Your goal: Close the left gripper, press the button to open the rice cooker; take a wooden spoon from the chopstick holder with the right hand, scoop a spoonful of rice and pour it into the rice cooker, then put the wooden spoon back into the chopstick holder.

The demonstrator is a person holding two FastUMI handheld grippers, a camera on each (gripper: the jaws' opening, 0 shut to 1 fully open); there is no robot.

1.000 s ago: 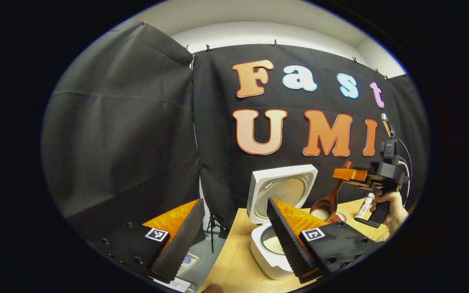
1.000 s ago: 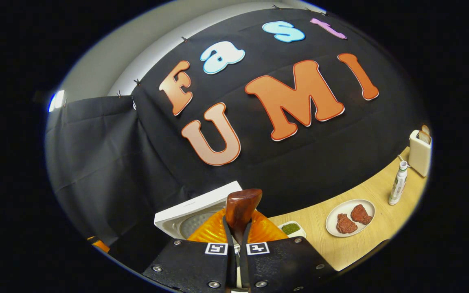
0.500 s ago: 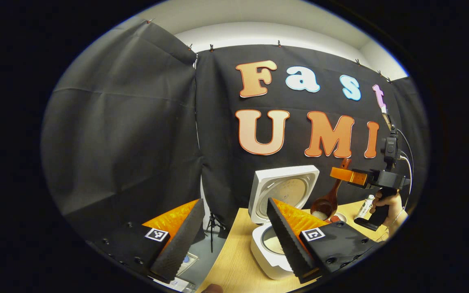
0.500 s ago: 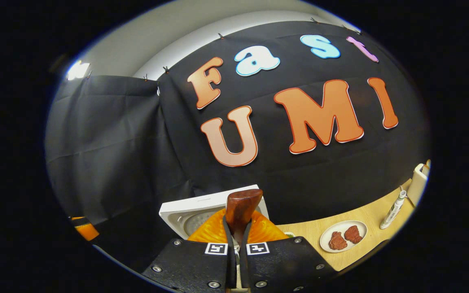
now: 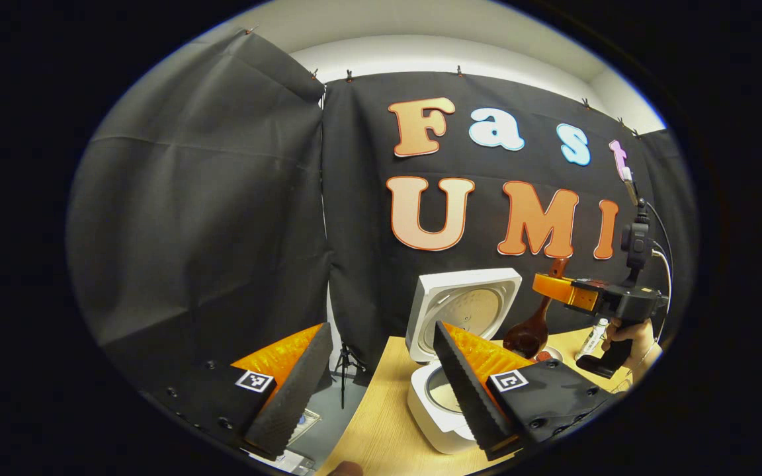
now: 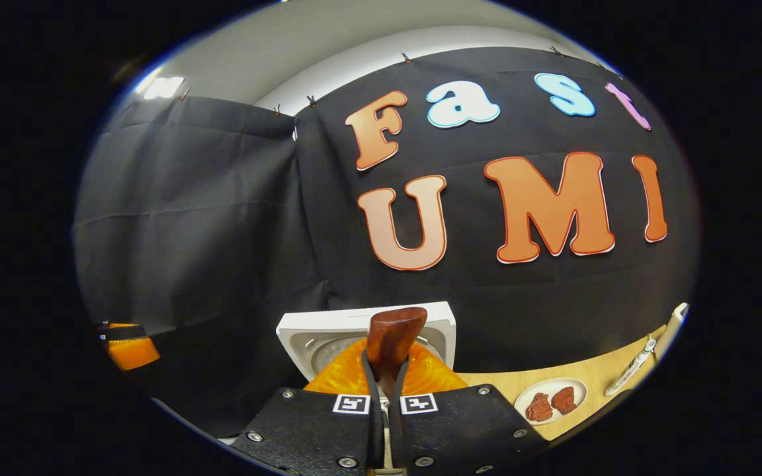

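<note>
Left gripper view: left tool point(image 5: 371, 387) spread, holding nothing. One rice cooker point(image 5: 444, 403) at the tabletop point(image 5: 381, 430) left edge, lid point(image 5: 464, 311) up. Right tool point(image 5: 556, 289) pinches one wooden spoon point(image 5: 532, 330), bowl hanging just right of the cooker. Risk: rice misses the pot if tipped before the bowl is over it; can't tell its fill.

Right gripper view: right tool point(image 6: 386, 390) pressed together on the spoon handle point(image 6: 391, 344). One plate point(image 6: 550, 401), two meat pieces. Thin grip, handle could twist.

The right gripper point(image 5: 553, 287) holds the wooden spoon point(image 5: 532, 330) above the open rice cooker point(image 5: 447, 357).
</note>
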